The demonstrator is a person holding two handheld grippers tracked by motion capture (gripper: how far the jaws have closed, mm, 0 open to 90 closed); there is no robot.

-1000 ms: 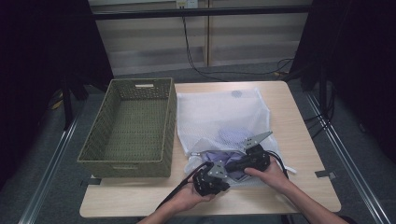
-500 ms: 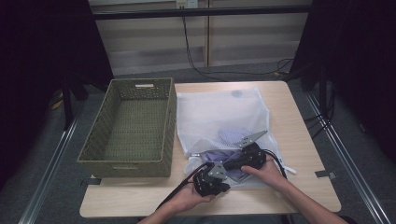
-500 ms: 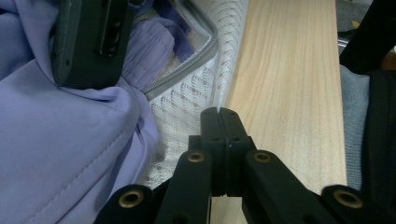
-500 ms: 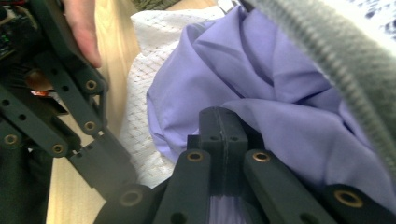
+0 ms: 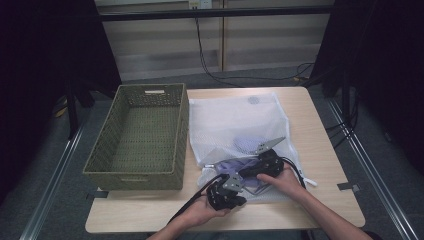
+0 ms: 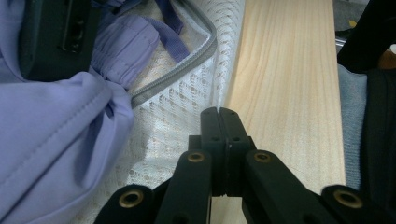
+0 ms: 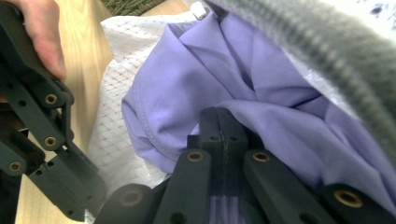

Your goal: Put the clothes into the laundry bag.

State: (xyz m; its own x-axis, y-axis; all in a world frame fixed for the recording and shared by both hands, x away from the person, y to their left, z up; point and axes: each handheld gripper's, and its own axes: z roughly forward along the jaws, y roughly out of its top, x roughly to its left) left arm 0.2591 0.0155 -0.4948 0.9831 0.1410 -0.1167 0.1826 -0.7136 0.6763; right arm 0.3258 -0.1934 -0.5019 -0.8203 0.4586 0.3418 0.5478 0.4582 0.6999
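A white mesh laundry bag [image 5: 235, 120] lies on the table, its zippered mouth toward me. A purple garment [image 5: 232, 164] bulges out of that mouth. My right gripper [image 5: 243, 174] points left into the garment. In the right gripper view its jaws [image 7: 222, 114] are pressed together, with folds of the purple garment [image 7: 187, 70] gathering at the tips. My left gripper [image 5: 244, 200] sits at the bag's near edge. Its jaws [image 6: 222, 114] are shut with nothing seen between them, at the edge where the mesh bag [image 6: 173, 121] meets the bare wood. The grey zipper [image 6: 182, 70] curves past ahead.
A green wicker basket [image 5: 145, 135] stands on the left half of the wooden table [image 5: 320, 150], right beside the bag. Bare wood runs along the front edge [image 6: 285, 93] and the right side. Cables trail from both grippers toward me.
The right hand has shifted slightly over the bag's mouth, staying in the purple garment. The left hand has kept still.
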